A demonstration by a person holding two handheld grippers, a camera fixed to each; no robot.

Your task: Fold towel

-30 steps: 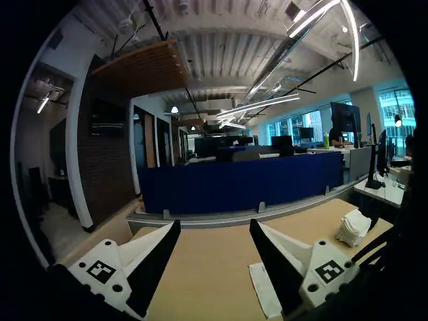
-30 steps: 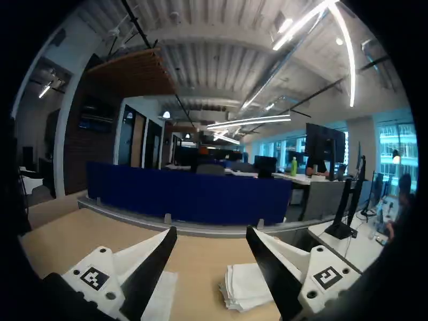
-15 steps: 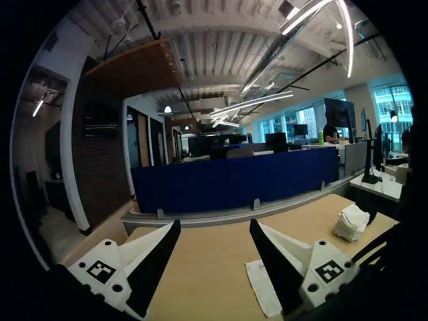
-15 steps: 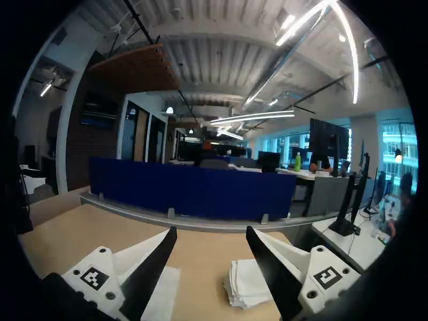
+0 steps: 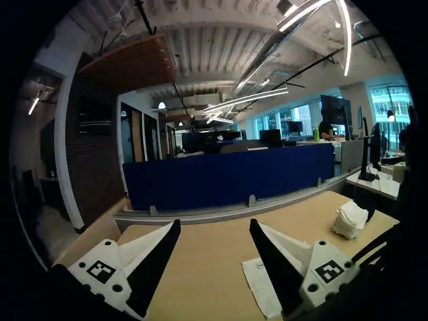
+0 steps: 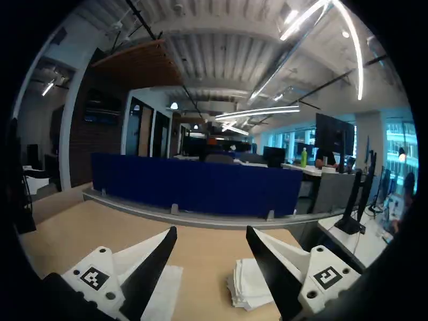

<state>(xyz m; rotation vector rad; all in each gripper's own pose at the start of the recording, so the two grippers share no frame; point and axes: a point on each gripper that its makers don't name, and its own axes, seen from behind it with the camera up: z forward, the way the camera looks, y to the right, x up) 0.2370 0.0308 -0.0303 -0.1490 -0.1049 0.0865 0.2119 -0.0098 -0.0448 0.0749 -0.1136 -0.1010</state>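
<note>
Both views tipped a little further toward the table [image 5: 211, 278] over the last second: the blue divider [image 5: 230, 179] sits higher in each picture and more of the wooden top shows. In the left gripper view the exposed corner of the flat towel [image 5: 253, 275] has grown. In the right gripper view the stack of folded towels [image 6: 246, 275] has crept up from the bottom edge

Reading: both tools are being angled down toward the work. Approach has only begun and nothing is gripped

Left gripper [image 5: 214, 221]: fingers spread wide, bare table between them, nothing held. Right gripper [image 6: 211, 229]: the same, fingers apart and empty

Position of the task's thing: the flat towel lies spread on the table.
- Left gripper view: low and to the right, partly behind the right-hand finger
- Right gripper view: low and to the left, partly behind the left-hand finger
- Judged to lie between the two tools, close to the near edge; its corners are hidden

Count:
- grippers: 2
- flat unfolded towels: 1
- stacks of folded towels: 1, near the table's right end, apart from the flat one; number of layers too small to tell
- tables in use: 1
- blue dividers: 1, along the far side

Fold not started. Next need, as I judge it: drop further and bring the near corners into sight before closing on them
</note>
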